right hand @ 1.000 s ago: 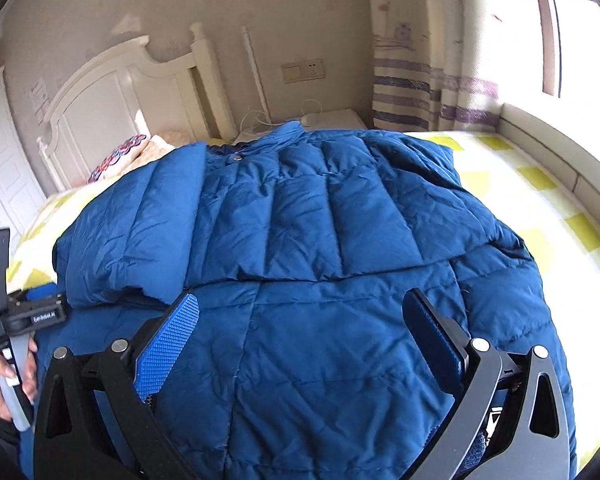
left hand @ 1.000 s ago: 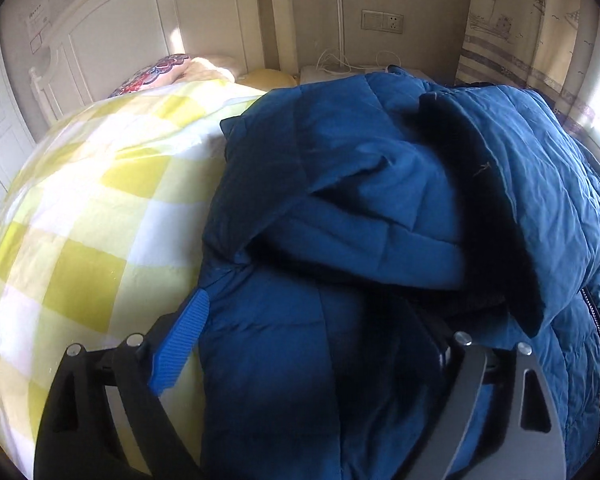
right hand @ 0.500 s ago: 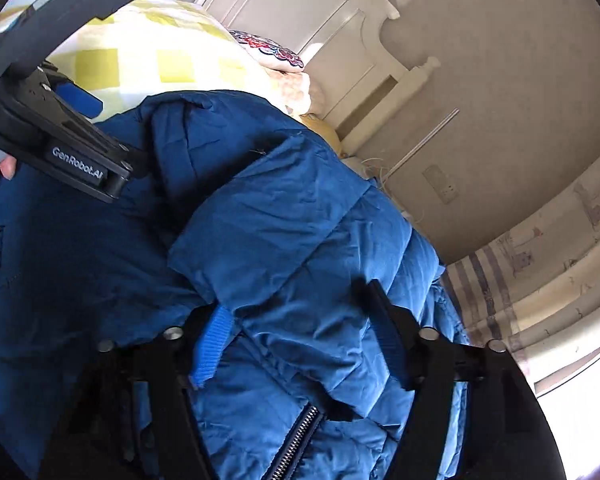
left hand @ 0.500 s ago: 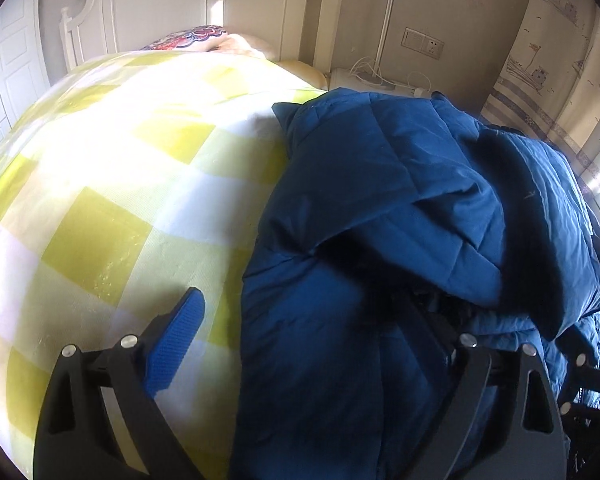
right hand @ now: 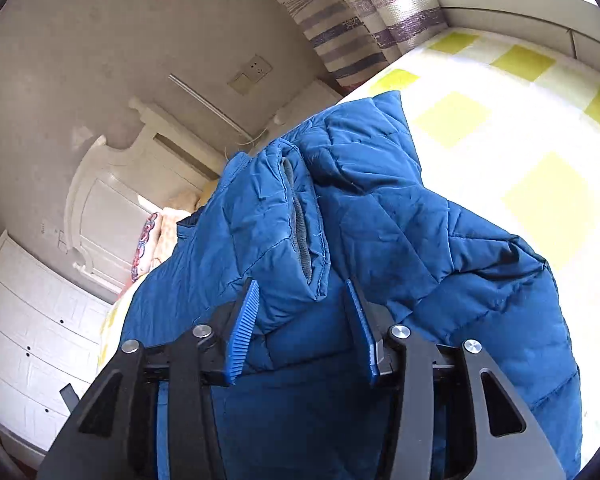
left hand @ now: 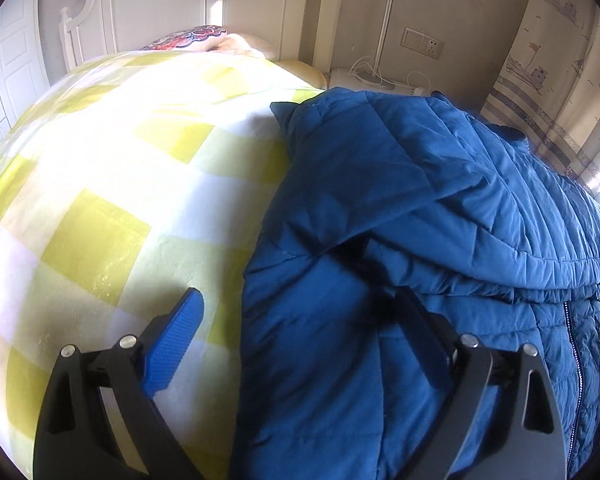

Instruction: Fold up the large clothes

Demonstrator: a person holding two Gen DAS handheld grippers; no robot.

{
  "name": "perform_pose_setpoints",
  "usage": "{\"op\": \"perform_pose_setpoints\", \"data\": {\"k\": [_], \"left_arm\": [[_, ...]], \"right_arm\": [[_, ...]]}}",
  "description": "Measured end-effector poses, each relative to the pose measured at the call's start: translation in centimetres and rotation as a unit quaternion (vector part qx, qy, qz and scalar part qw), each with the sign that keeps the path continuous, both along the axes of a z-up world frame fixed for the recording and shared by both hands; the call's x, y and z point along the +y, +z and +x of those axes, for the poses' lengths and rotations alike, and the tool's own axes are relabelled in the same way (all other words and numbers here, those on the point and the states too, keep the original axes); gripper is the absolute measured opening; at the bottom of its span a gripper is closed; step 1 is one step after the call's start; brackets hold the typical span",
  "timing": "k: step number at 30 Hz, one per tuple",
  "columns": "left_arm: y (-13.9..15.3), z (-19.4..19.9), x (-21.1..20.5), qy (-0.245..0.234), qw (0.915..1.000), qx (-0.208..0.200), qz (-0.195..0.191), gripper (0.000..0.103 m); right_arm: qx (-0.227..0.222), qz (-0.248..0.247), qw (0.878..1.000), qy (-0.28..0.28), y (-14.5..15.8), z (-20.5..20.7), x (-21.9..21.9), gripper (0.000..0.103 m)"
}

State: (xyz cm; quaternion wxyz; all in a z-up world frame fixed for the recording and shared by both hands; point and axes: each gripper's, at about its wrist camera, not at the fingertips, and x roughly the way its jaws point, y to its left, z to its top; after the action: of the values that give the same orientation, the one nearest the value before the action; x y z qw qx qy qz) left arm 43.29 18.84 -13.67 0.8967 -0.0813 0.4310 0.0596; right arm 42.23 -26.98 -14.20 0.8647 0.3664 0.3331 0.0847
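A large blue quilted jacket (left hand: 420,200) lies on a bed with a yellow-and-white checked sheet (left hand: 120,160). My left gripper (left hand: 300,296) stands open over the jacket's left edge, one blue pad (left hand: 172,344) above the sheet and the other finger in shadow on the fabric. In the right wrist view the jacket (right hand: 440,240) is bunched up. Its sleeve cuff (right hand: 276,216), with a grey lining showing, sits between the pads of my right gripper (right hand: 302,284). Both pads press the puffy fabric while the jaws are opening slightly.
A white headboard (left hand: 220,0) and a patterned pillow (left hand: 188,36) are at the bed's far end. Beside them are a nightstand with cables (left hand: 364,78), a wall socket (left hand: 424,42) and a curtain (left hand: 552,60). White drawers (right hand: 28,340) stand to the left.
My right gripper went from wide open over the flat jacket to closing on the sleeve, rolling and swinging across with it. The left gripper shifted slightly and stayed open.
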Motion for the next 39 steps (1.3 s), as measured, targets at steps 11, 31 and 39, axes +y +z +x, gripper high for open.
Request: {"op": "perform_pose_setpoints", "data": {"k": [11,31,39], "left_arm": [[-0.1,0.3,-0.2,-0.001,0.9999,0.005,0.010,0.095],[0.2,-0.2,1.3,0.033,0.9994,-0.005,-0.007,0.095],[0.3,-0.4,1.1,0.037,0.9993,-0.008,-0.002,0.095]], "right_arm": [[0.020,-0.046,0.998,0.025,0.6,3.5,3.2,0.054],[-0.041,-0.194,0.977,-0.076,5.4,-5.9,2.9,0.047],[-0.007,-0.328,0.944,0.016,5.1,2.1,8.3,0.062]]}}
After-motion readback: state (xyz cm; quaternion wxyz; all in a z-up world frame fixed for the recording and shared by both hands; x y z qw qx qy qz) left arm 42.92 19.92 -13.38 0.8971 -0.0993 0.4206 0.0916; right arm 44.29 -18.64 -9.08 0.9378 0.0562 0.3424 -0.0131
